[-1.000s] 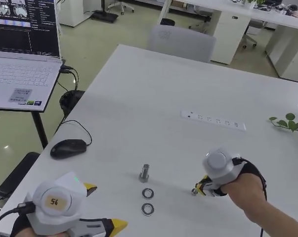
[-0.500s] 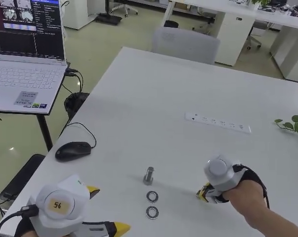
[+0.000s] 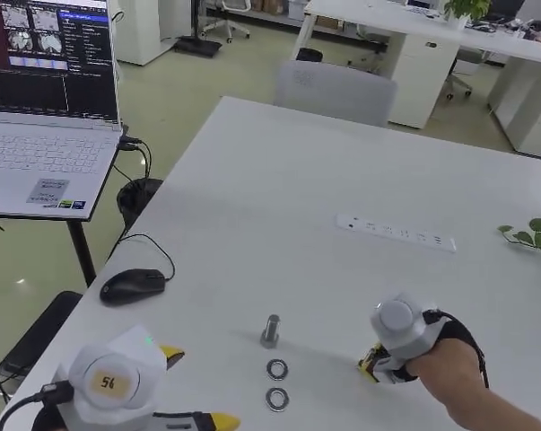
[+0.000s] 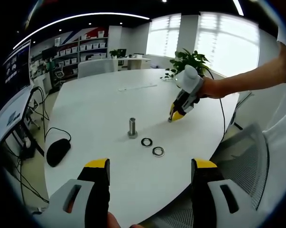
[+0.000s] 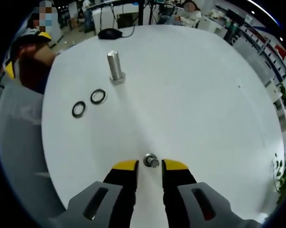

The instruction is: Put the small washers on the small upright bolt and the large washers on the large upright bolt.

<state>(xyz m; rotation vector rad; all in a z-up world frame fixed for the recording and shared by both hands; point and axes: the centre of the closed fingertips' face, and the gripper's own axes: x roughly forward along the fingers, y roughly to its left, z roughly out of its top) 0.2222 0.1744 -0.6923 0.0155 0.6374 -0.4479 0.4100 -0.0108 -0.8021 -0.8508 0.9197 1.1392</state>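
At the far left, well away from the large upright bolt [image 3: 270,330], an open laptop [image 3: 46,135] sits on a stand beside the white table [image 3: 279,197]. A black mouse [image 3: 133,285] lies on the table left of that bolt, near the table's edge. The left gripper [image 4: 150,164] hovers at the near edge, left of the large bolt and closer to the person. Its yellow-tipped jaws are spread wide and hold nothing, and they point toward the bolt from well apart.

The large bolt stands head down, shank up, on bare tabletop. On the person's side of it lie two flat metal washers [image 3: 276,369], near each other but not touching; the first is just beside the bolt's head. Neither is on a bolt.

Right of the large bolt stands the small upright bolt [image 5: 151,160], with a ring-like collar at its foot — too small to tell whether that is a washer. The right gripper [image 3: 370,365], held in a hand [image 3: 436,350] with a black strap, is tipped down at it. In the right gripper view its jaws are drawn near each other with a narrow gap, and the small bolt stands at the mouth of that gap between the two yellow tips — a sliver of table shows on either side of it.

Beyond the large bolt and to its right a white power strip [image 3: 396,233] lies flat. Farther right, green plant leaves [image 3: 532,235] reach over the table's edge.
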